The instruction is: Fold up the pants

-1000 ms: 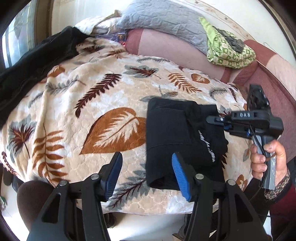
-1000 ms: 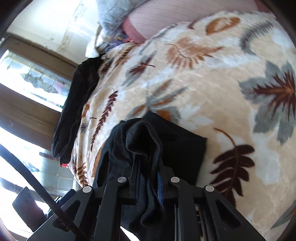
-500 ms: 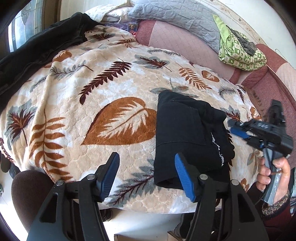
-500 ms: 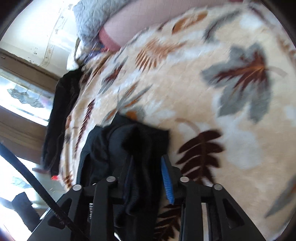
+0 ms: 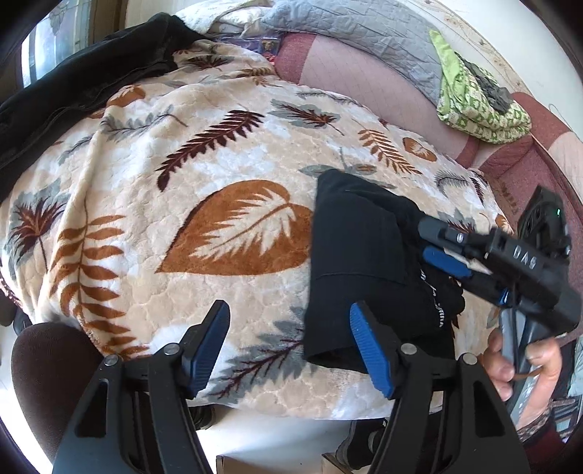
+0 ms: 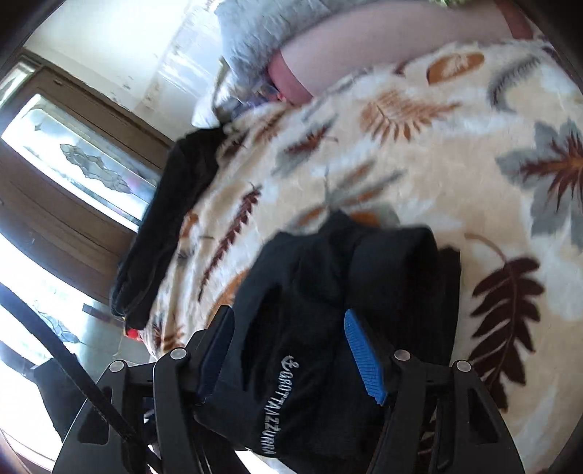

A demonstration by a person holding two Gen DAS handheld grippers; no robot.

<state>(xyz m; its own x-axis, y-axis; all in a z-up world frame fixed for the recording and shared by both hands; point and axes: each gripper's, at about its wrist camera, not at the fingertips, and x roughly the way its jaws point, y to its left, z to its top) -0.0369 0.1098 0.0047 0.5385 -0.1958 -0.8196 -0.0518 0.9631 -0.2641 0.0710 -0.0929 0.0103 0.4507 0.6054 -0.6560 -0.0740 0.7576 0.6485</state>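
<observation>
The black pants (image 5: pixel 360 262) lie folded into a compact rectangle on the leaf-print blanket (image 5: pixel 218 175), near its front right edge. White lettering shows on their right side (image 6: pixel 278 404). My left gripper (image 5: pixel 288 342) is open and empty, held just in front of the blanket's edge, its right finger near the pants' front left corner. My right gripper (image 6: pixel 288 350) is open, its jaws spread just above the folded pants (image 6: pixel 328 291); it also shows in the left wrist view (image 5: pixel 442 251) at the pants' right side, held by a hand.
A second black garment (image 5: pixel 73 94) lies along the blanket's far left edge. A grey quilt (image 5: pixel 357 32) and a green patterned cloth (image 5: pixel 477 105) rest on the pink sofa back (image 5: pixel 364 76). A window (image 6: pixel 73 167) is at the left.
My right gripper was shut on a fold of the pants; it has opened and let them go. The pants now lie flat. My left gripper stayed open and shifted only slightly.
</observation>
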